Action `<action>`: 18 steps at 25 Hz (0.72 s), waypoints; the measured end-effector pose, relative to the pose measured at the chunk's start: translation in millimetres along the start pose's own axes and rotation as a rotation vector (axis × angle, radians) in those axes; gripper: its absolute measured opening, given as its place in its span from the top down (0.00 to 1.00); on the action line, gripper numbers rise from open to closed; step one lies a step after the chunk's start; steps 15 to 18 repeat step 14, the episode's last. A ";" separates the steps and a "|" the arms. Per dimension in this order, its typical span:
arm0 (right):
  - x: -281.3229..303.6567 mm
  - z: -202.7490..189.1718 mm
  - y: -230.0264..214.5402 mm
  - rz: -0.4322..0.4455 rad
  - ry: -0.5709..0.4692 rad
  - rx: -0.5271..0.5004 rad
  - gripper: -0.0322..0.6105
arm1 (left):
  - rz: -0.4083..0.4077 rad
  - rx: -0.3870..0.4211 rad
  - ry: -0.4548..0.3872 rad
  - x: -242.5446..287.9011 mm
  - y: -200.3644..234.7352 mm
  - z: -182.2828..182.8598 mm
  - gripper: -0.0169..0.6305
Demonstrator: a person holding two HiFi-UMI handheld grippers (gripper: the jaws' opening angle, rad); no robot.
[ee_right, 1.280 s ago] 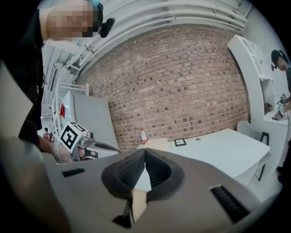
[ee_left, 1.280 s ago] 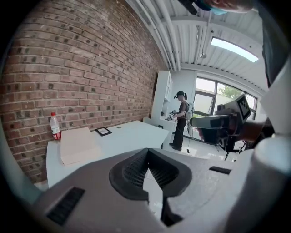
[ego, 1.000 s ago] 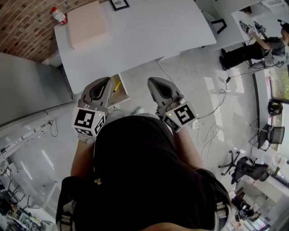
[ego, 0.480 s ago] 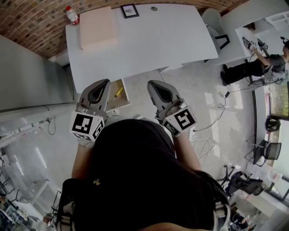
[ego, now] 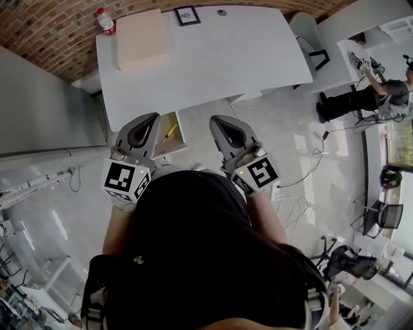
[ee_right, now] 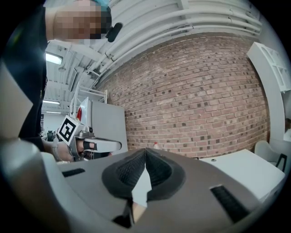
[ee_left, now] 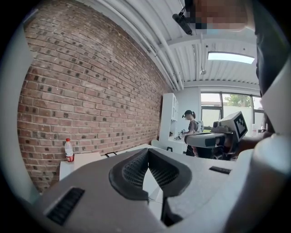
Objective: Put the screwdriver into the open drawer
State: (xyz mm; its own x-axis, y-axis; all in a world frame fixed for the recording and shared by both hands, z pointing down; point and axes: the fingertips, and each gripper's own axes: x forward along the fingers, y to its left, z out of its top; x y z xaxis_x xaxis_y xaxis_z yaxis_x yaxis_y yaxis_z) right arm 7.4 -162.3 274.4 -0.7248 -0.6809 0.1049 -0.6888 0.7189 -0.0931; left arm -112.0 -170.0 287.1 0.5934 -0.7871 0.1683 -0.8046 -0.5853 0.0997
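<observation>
A yellow-handled screwdriver (ego: 168, 133) lies inside the open drawer (ego: 175, 145) that sticks out from under the front edge of the white table (ego: 213, 58). My left gripper (ego: 153, 116) is held just left of the drawer, above it, jaws shut and empty. My right gripper (ego: 214, 120) hangs to the right of the drawer over the floor, also shut on nothing. In the left gripper view the left gripper (ee_left: 148, 150) has its pads pressed together; in the right gripper view the right gripper (ee_right: 145, 149) does too.
On the table stand a beige box (ego: 143, 38), a red-capped bottle (ego: 105, 21) and a small picture frame (ego: 187, 15). A grey cabinet (ego: 45, 109) stands at the left, a brick wall behind. A chair (ego: 310, 35), floor cables (ego: 303, 161) and a person (ego: 361, 97) are at the right.
The head view has tipped so that more of the table shows. Both grippers stay shut in nearly the same place, and the screwdriver still lies in the drawer.
</observation>
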 end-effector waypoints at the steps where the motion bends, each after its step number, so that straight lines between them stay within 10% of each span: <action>1: -1.3 0.0 0.0 -0.005 -0.001 0.003 0.93 | -0.004 0.003 0.000 0.1 -1.5 0.5 0.97; 18: -10.6 -6.8 -3.7 -0.064 0.005 0.019 0.93 | -0.059 0.009 0.010 4.8 -8.2 -1.5 0.97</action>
